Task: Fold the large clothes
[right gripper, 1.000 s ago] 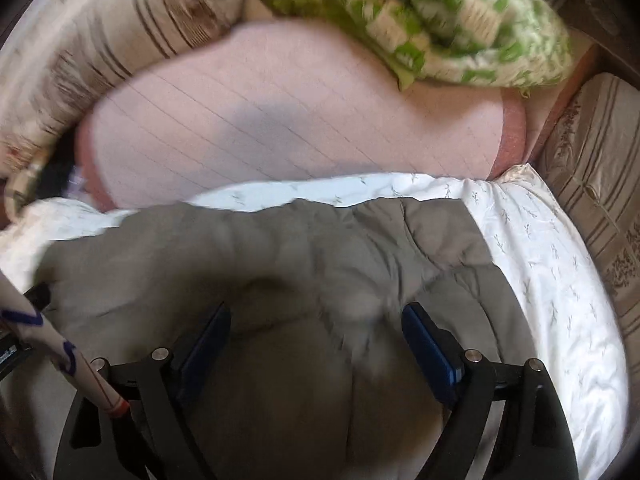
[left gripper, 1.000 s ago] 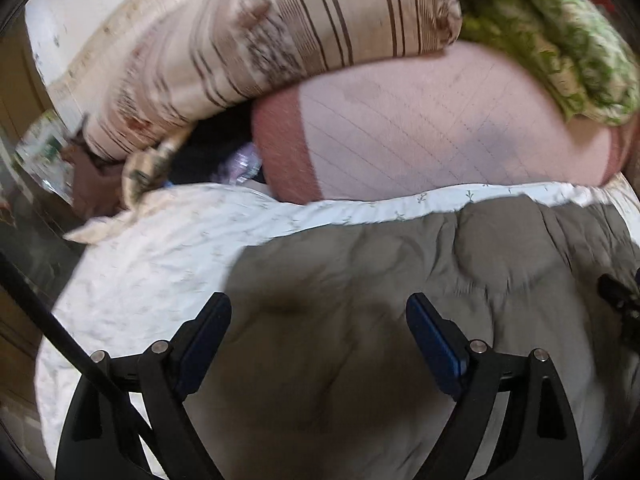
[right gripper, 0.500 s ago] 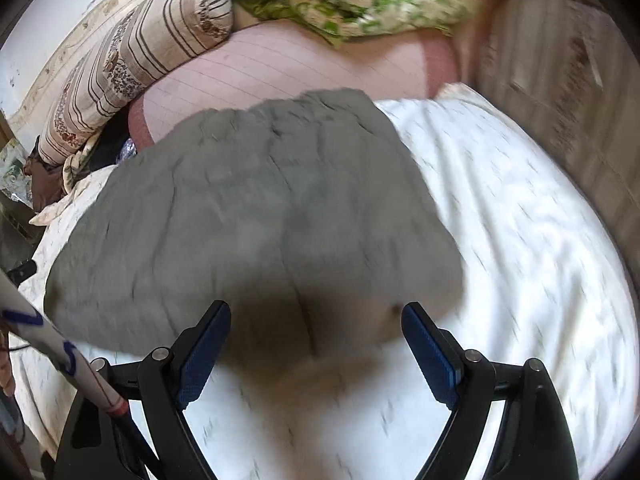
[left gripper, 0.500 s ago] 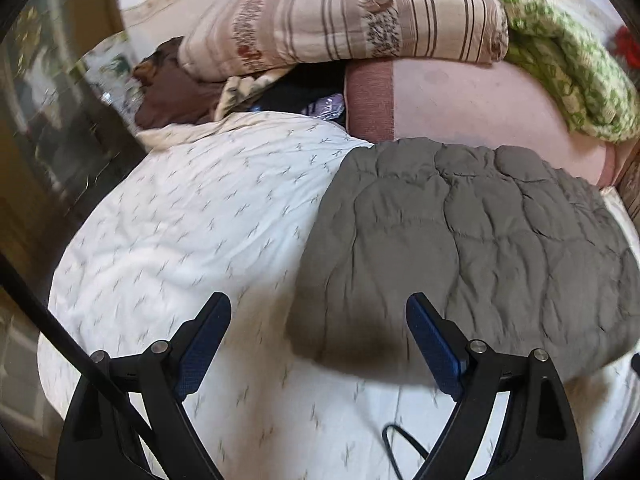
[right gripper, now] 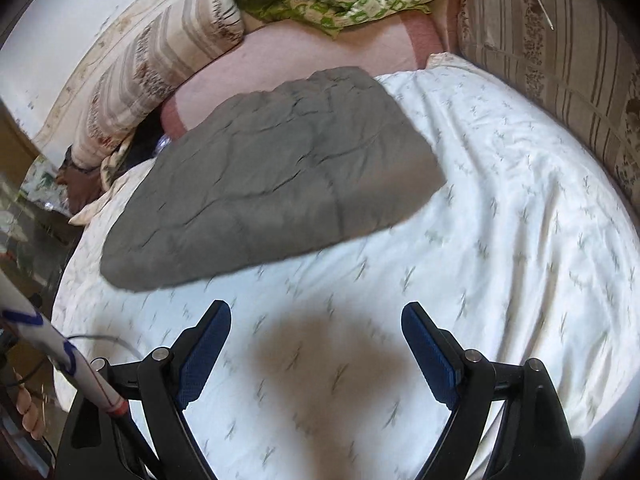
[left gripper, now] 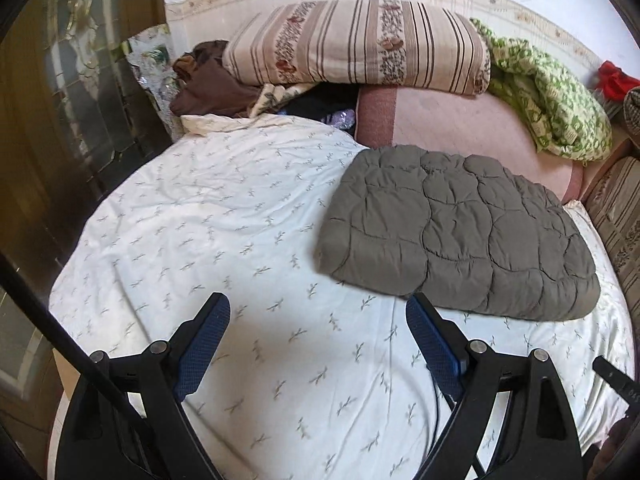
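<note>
Hovering over the bed (left gripper: 248,216), both tongs empty. Left tongs (left gripper: 318,340) spread wide, blue pads touching nothing, only white sprigged sheet below. Right tongs (right gripper: 316,344) likewise gaping, nothing gripped. Folded grey quilted garment (left gripper: 452,232) lies flat on the sheet, well ahead of both tongs, its far edge against a pink cushion (left gripper: 460,128). Striped pillow (left gripper: 356,44) and green patterned blanket (left gripper: 548,96) beyond.
</note>
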{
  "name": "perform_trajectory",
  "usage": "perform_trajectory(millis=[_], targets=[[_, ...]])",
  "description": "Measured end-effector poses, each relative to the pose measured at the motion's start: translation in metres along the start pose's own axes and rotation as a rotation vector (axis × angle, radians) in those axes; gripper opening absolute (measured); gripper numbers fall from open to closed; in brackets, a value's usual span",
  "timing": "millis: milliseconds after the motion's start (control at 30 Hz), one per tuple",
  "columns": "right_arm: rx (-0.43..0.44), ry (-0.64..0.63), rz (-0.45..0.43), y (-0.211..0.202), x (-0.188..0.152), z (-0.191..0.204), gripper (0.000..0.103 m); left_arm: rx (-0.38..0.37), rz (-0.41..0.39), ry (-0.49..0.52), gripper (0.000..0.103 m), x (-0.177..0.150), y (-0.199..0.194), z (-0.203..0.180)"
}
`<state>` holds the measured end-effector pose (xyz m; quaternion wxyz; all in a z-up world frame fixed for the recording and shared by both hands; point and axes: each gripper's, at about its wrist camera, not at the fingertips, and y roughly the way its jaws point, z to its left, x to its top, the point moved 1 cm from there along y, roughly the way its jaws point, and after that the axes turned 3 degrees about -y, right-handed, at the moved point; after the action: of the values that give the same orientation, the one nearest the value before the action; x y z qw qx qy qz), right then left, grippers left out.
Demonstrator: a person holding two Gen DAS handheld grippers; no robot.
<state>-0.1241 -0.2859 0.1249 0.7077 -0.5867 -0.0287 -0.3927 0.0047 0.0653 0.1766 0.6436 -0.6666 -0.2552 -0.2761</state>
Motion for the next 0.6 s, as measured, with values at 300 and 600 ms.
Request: perform_trajectory(millis=[300,600], targets=[[0.088,0.029,0.013,-0.028,-0.035,0.017,0.091,0.023,-0.084,-0.012,0.089,-0.012,-0.060,0.029],[0.123,0.016,-0.011,-0.057,-0.044,0.025,0.091,0.099,-0.205,0.023,0.089,-0.016,-0.103,0.038]])
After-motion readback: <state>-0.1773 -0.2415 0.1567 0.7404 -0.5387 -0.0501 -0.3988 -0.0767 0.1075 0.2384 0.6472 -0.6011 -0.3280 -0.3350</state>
